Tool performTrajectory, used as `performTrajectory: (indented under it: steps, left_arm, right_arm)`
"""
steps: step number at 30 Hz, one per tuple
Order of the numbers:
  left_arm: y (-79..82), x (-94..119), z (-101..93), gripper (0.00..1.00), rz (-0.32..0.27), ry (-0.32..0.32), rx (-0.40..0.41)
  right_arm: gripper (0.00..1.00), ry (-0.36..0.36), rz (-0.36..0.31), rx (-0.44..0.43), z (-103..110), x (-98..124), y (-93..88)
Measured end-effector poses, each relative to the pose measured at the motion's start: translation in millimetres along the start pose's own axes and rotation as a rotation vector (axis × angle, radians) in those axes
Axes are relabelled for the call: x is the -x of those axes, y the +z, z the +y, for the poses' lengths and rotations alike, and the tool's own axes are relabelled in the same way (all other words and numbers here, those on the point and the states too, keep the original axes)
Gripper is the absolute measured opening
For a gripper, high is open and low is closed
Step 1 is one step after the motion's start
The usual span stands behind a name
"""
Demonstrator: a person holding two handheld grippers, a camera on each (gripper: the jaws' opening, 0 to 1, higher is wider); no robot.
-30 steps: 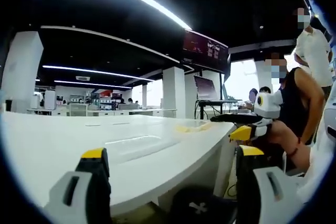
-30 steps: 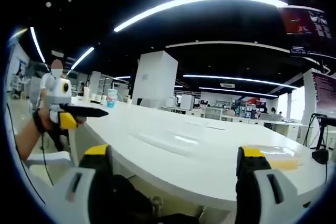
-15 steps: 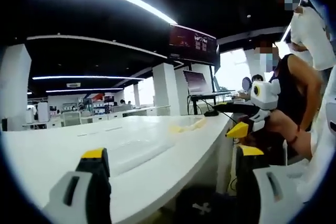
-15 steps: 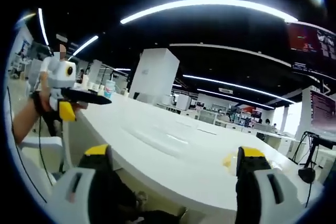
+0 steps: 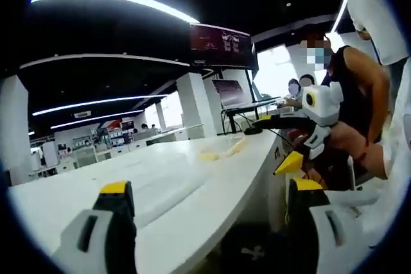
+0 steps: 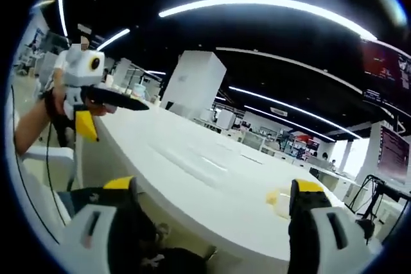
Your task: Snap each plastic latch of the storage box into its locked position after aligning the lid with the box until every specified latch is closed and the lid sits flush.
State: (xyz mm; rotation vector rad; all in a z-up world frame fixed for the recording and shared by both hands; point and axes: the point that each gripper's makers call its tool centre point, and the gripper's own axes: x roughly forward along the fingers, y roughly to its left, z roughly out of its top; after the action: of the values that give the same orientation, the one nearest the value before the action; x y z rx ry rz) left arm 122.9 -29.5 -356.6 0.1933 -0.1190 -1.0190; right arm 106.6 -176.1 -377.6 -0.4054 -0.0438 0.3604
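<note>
Left gripper view: left gripper (image 5: pixel 209 222) held low at the near edge of the white table (image 5: pixel 212 187), jaws released and wide apart, nothing between them. A clear storage box (image 5: pixel 154 181) with its lid lies flat on the table top, back from the near edge; latches too faint to make out. A pale yellow item (image 5: pixel 221 152) sits farther along the table toward its far end. The right gripper (image 5: pixel 292 158) enters from the right, off the table's edge, held by a hand; cannot tell its jaw gap here.

Right gripper view: right gripper (image 6: pixel 209 222) low before the table's near edge, jaws released, holding nothing. The storage box (image 6: pixel 199 158) shows as a faint clear outline mid-table. The yellow item (image 6: pixel 279 198) lies near the right jaw tip. The left gripper (image 6: pixel 87 110) is at the table's left end.
</note>
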Motion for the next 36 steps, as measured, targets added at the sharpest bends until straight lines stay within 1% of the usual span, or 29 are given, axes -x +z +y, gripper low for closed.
performTrajectory:
  steps: [3,6,14,19,23,27,30,36]
  left_arm:
    - [-0.2,-2.7,-0.8,0.97,0.016,0.000,-0.030]
    - [-0.7,-5.3,-2.1,0.98,0.026,-0.007,-0.038]
    - [0.5,-13.6,-7.5,0.98,0.045,-0.032,-0.065]
    - [5.3,-19.1,-11.8,0.98,0.043,-0.049,-0.084]
    - [7.5,-23.8,-15.8,0.98,0.047,-0.070,-0.089]
    - [11.0,-28.5,-17.4,0.98,0.052,-0.084,-0.107]
    - [15.1,-33.3,-20.0,0.97,0.044,-0.100,-0.112]
    - [13.7,-42.2,-24.9,0.97,0.057,-0.116,-0.133]
  right_arm:
    - [0.98,-0.005,0.002,0.010,-3.5,2.3,1.0]
    - [0.98,-0.003,0.005,0.018,-6.2,3.9,1.6]
    - [0.98,-0.013,0.029,0.105,-16.4,8.1,4.4]
    - [0.98,-0.018,0.042,0.145,-22.6,10.7,4.3]
    - [0.98,-0.026,0.069,0.181,-29.6,12.6,0.6]
    - [0.97,-0.030,0.077,0.200,-33.3,13.6,0.2]
    - [0.96,-0.028,0.087,0.221,-35.5,13.8,-1.3]
    - [0.96,-0.033,0.100,0.246,-41.2,15.5,-3.6]
